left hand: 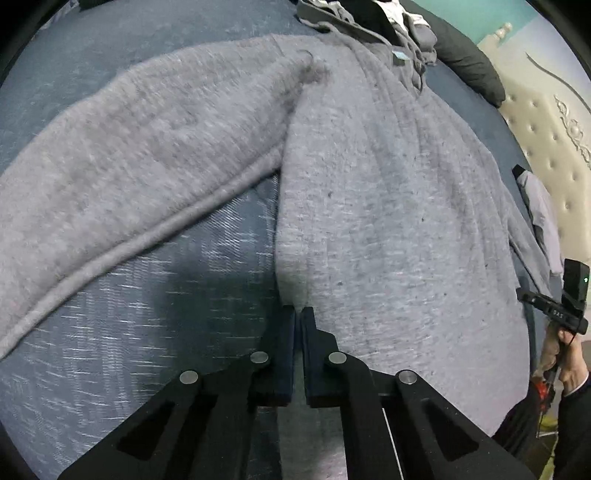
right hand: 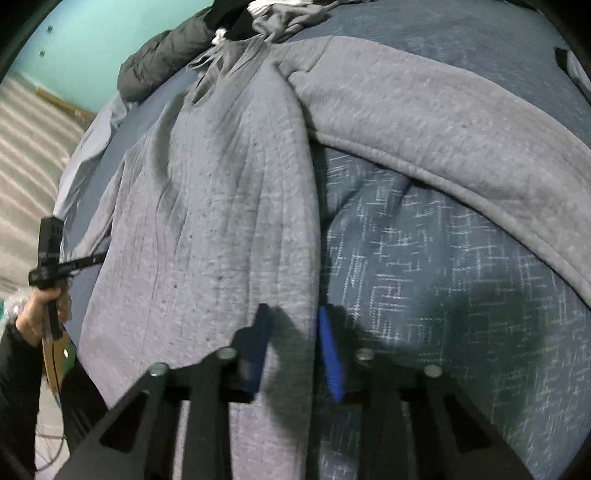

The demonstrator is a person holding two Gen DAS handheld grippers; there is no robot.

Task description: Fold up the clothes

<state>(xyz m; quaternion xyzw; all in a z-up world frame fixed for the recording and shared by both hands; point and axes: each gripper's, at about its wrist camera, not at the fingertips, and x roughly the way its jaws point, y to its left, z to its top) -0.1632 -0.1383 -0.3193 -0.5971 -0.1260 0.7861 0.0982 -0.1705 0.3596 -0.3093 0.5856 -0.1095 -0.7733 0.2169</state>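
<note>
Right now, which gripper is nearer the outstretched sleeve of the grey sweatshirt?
Hard to call. The left gripper is shut at the body's bottom corner, sleeve spreading to its left. The right gripper is open astride the opposite side edge, sleeve to its right.

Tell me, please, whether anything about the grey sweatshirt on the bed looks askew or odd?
Yes: the grey sweatshirt lies rumpled, with lengthwise creases down its body, and one sleeve is splayed sideways over the blue bedspread. A heap of other clothes crowds its collar end.
</note>
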